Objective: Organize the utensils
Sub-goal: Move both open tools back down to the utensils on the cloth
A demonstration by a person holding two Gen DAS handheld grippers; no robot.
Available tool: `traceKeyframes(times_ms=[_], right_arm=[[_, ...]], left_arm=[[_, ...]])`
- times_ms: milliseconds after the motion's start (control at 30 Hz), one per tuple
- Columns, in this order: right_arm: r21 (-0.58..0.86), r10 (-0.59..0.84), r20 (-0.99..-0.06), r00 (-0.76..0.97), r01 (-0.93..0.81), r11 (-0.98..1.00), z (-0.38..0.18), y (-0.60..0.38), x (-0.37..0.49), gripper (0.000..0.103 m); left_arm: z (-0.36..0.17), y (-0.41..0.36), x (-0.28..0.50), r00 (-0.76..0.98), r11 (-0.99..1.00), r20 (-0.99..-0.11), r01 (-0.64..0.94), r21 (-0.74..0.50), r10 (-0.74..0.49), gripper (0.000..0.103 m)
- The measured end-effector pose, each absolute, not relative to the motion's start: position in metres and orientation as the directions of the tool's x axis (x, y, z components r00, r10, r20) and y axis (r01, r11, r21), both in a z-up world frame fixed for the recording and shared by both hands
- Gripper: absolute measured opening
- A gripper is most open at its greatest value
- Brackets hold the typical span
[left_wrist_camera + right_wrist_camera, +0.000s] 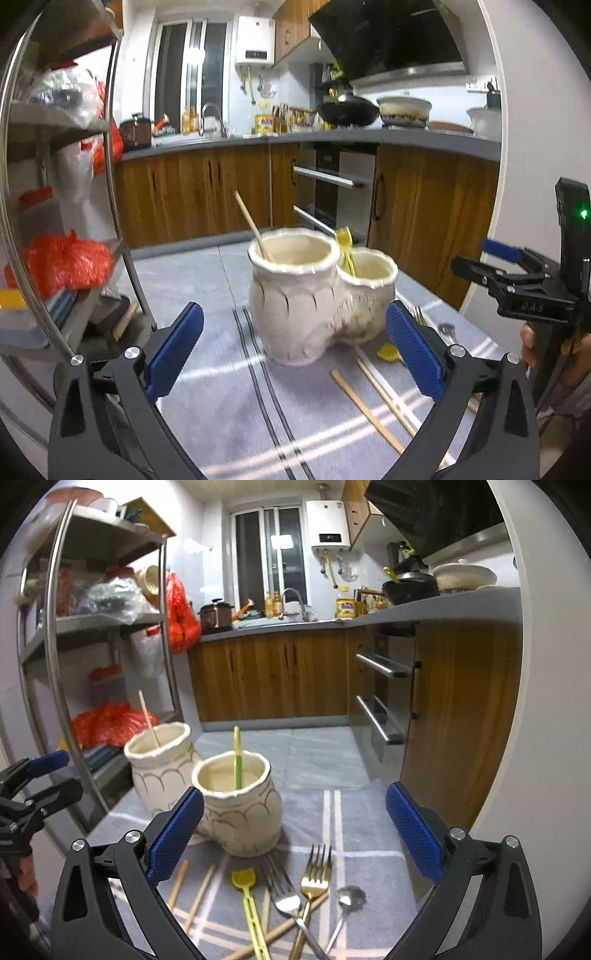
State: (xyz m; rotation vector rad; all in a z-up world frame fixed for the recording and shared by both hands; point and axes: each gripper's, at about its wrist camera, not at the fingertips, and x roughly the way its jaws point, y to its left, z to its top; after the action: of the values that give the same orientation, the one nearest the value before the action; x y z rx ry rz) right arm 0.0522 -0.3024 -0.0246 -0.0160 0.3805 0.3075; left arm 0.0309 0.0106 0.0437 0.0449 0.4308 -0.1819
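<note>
Both grippers stand wide and empty: left gripper (295,347) faces the twin ceramic holder (314,295), right gripper (295,834) hangs over the loose pile on the striped cloth (354,812). One chopstick (149,718) sits in the far pot, a yellow-green utensil (237,757) in the near one. Take one piece at a time, probably the gold fork (314,878) lying uppermost; close on its handle, and sort like with like.

The right gripper (293,834) stood wide open and empty above forks (295,882), a spoon (349,899) and chopsticks (199,897) beside the double jar (240,812).
</note>
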Motion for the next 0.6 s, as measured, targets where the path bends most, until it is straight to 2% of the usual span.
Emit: traceKeyframes(times_ms=[233, 533, 600], right_arm=[[0.025, 0.297, -0.405, 0.865, -0.315, 0.949, -0.038, -0.303, 0.048, 0.098], [-0.008, 0.311, -0.504, 0.806, -0.364, 0.931, -0.052, -0.297, 0.05, 0.098], [-0.009, 0.315, -0.529, 0.788, -0.376, 0.926, -0.054, -0.296, 0.052, 0.098]], left_arm=[[0.021, 0.004, 0.028, 0.881, 0.992, -0.472, 0.088, 0.085, -0.038, 0.097], [-0.002, -0.003, 0.033, 0.816, 0.99, -0.576, 0.11, 0.084, -0.042, 0.097], [-0.012, -0.008, 0.036, 0.778, 0.986, -0.625, 0.142, 0.086, -0.058, 0.097]])
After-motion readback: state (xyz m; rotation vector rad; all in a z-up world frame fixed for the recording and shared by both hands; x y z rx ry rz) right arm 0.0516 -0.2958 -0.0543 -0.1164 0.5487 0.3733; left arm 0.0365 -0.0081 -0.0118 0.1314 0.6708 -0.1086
